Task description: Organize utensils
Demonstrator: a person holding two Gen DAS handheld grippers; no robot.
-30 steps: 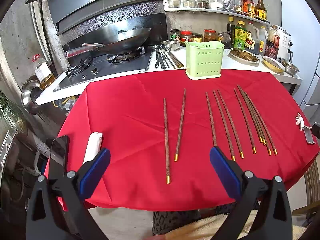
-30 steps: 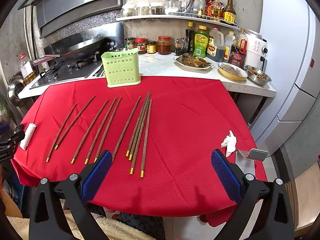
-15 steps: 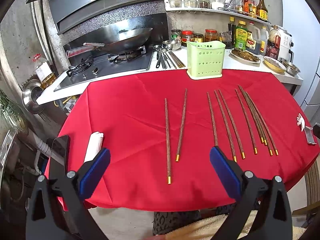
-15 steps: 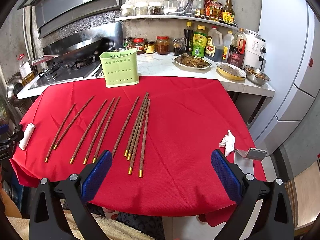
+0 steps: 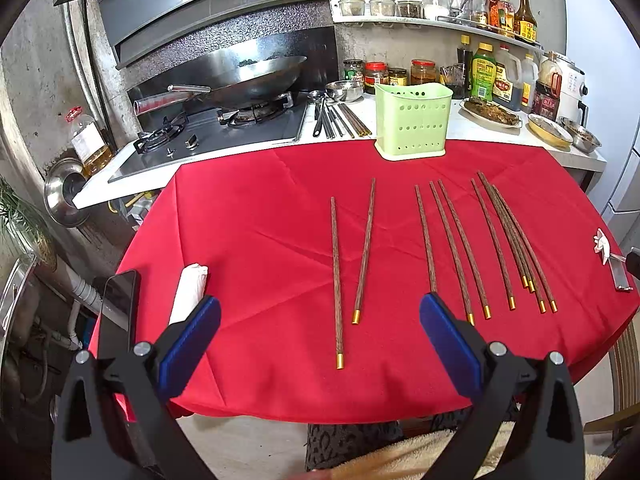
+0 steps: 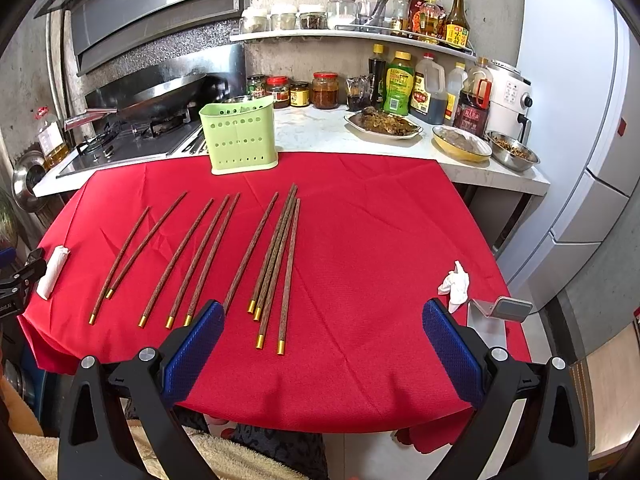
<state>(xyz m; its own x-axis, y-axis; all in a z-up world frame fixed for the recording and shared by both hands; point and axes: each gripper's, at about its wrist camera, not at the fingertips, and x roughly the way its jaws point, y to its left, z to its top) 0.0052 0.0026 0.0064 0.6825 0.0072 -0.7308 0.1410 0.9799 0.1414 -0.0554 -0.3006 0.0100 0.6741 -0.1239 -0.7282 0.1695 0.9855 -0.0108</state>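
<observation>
Chopsticks (image 5: 336, 280) lie ahead of the left claw (image 5: 320, 336) — untouched.

Left gripper (image 5: 320, 322): jaws spread wide, blue pads (image 5: 188, 346) facing each other, nothing between them. It is held level above the near edge of the table, pointing toward the far edge.

Right gripper (image 6: 323, 324): jaws likewise spread wide, blue pads (image 6: 454, 352) facing inward, nothing gripped. It is held above the near edge, toward the near right corner, pointing at the far edge.

both wrist views facing shared table (image 5: 248, 216)
</observation>
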